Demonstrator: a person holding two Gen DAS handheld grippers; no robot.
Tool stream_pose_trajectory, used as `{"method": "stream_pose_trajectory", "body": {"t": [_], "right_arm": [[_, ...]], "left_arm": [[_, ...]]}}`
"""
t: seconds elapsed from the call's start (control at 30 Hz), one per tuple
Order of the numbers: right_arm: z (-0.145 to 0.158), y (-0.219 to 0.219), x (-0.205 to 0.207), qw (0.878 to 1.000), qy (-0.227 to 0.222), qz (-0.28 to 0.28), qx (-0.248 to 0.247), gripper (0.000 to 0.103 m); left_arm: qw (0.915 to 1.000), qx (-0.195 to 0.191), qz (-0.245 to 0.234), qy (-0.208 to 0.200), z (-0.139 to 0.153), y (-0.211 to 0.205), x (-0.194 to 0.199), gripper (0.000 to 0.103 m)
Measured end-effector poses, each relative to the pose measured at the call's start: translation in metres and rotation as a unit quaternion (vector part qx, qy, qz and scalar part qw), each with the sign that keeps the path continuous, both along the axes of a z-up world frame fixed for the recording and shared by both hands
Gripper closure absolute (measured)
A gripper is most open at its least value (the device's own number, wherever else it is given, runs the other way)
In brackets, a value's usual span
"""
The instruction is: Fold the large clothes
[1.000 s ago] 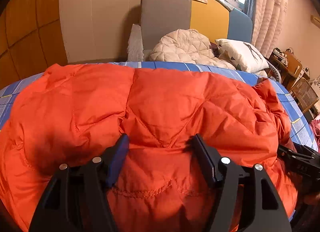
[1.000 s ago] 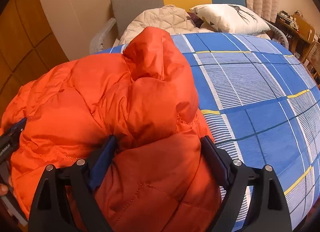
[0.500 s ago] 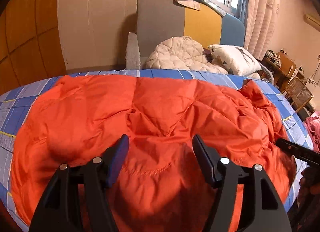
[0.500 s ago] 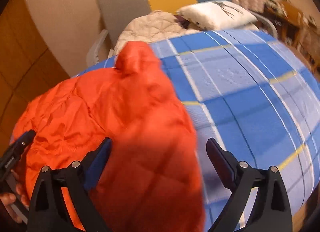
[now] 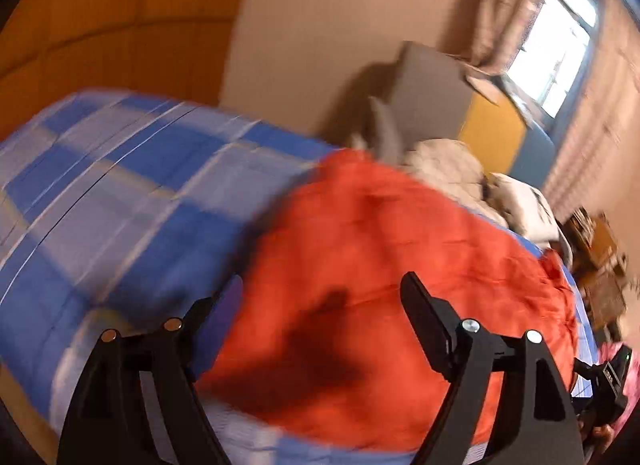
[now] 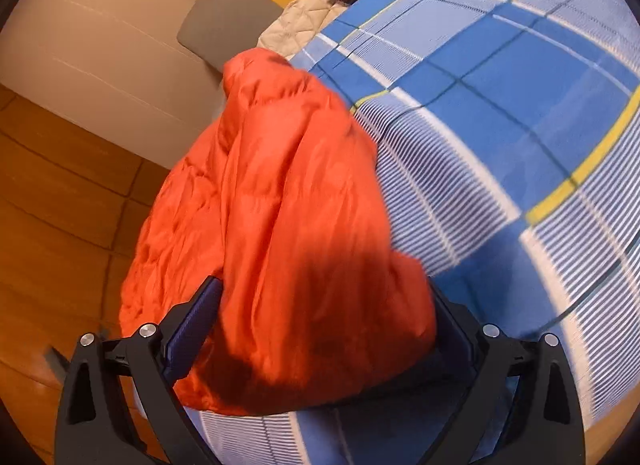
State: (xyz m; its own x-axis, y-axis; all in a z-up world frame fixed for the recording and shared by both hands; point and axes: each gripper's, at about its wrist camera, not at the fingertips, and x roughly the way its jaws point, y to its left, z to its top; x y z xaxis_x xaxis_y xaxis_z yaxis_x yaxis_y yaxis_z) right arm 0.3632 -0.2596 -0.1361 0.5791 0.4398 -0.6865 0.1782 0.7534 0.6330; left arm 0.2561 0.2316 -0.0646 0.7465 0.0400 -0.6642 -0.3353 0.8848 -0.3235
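Note:
An orange puffer jacket (image 5: pixel 400 245) lies on the blue plaid bed cover (image 5: pixel 120 185), bunched into a thick folded heap. My left gripper (image 5: pixel 322 285) hovers over the jacket's left edge. Its jaws are opening wide, with the fabric below and between them but not pinched. The left wrist view is blurred by motion. In the right wrist view the jacket (image 6: pixel 280 185) bulges up between the fingers of my right gripper (image 6: pixel 324 289). Those jaws are also opening and the cloth hides the right fingertip. The bed cover (image 6: pixel 500 105) stretches away to the right.
Behind the bed stands a grey, yellow and blue chair (image 5: pixel 432 93) with a beige quilted garment (image 5: pixel 444 161) and a white pillow (image 5: pixel 520 205) on it. Wooden furniture (image 5: pixel 600 257) crowds the right side. The bed's left edge drops to a wooden floor (image 6: pixel 60 205).
The left gripper swung left and rolled, its jaws widening off the jacket. The right gripper rolled and spread its jaws. The jacket's raised fold sank lower.

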Motion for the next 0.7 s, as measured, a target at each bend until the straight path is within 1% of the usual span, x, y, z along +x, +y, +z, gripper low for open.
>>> {"method": "stream_pose_trajectory", "body": {"t": [0.03,0.07,0.1,0.13,0.17,0.2,0.23,0.27,0.3,0.33,0.37,0.4,0.47,0.6,0.7], "right_arm": [[-0.001,0.001,0.0,1.0,-0.002,-0.005,0.005,0.007],[-0.003,0.001,0.001,1.0,-0.002,-0.008,0.008,0.007],[-0.002,0.002,0.001,1.0,-0.003,-0.011,0.007,0.013],[-0.002,0.004,0.002,1.0,-0.003,-0.012,0.002,0.016],[-0.002,0.004,0.002,1.0,-0.003,-0.013,0.001,0.021],[-0.001,0.005,0.003,1.0,-0.002,-0.015,0.0,0.028],[0.0,0.005,0.004,1.0,-0.003,-0.012,-0.001,0.034],[0.002,0.004,0.005,1.0,-0.004,-0.011,-0.005,0.042],[0.004,0.005,0.008,1.0,-0.007,-0.009,-0.01,0.049],[0.007,0.006,0.008,1.0,-0.009,-0.008,-0.011,0.052],[0.009,0.006,0.007,1.0,-0.012,-0.006,-0.011,0.058],[0.01,0.004,0.005,1.0,-0.014,-0.005,-0.011,0.062],[0.013,0.003,0.001,1.0,-0.016,-0.001,-0.014,0.065],[0.017,0.0,-0.006,1.0,-0.019,0.007,-0.018,0.07],[0.022,-0.002,-0.013,0.999,-0.02,0.017,-0.021,0.07]], "left_arm": [[0.9998,-0.015,0.013,0.011,-0.01,0.016,-0.008,0.023],[0.9983,-0.055,0.008,0.019,-0.022,0.035,-0.015,0.023],[0.9962,-0.085,0.001,0.02,-0.031,0.044,-0.019,0.023],[0.9936,-0.111,0.002,0.023,-0.042,0.053,-0.022,0.024],[0.9918,-0.125,-0.001,0.026,-0.049,0.056,-0.022,0.028],[0.9861,-0.164,-0.018,0.023,-0.06,0.059,-0.022,0.035],[0.9809,-0.191,-0.029,0.022,-0.067,0.059,-0.021,0.037],[0.9753,-0.216,-0.041,0.021,-0.076,0.059,-0.019,0.043],[0.9715,-0.231,-0.05,0.019,-0.081,0.057,-0.017,0.058],[0.967,-0.247,-0.059,0.016,-0.085,0.055,-0.016,0.065],[0.9647,-0.255,-0.065,0.008,-0.086,0.051,-0.015,0.078],[0.9642,-0.256,-0.07,0.003,-0.085,0.049,-0.014,0.086],[0.9639,-0.254,-0.078,-0.004,-0.083,0.046,-0.016,0.092],[0.9655,-0.241,-0.099,-0.008,-0.074,0.041,-0.028,0.095],[0.9656,-0.237,-0.106,-0.007,-0.066,0.041,-0.042,0.096]]}}
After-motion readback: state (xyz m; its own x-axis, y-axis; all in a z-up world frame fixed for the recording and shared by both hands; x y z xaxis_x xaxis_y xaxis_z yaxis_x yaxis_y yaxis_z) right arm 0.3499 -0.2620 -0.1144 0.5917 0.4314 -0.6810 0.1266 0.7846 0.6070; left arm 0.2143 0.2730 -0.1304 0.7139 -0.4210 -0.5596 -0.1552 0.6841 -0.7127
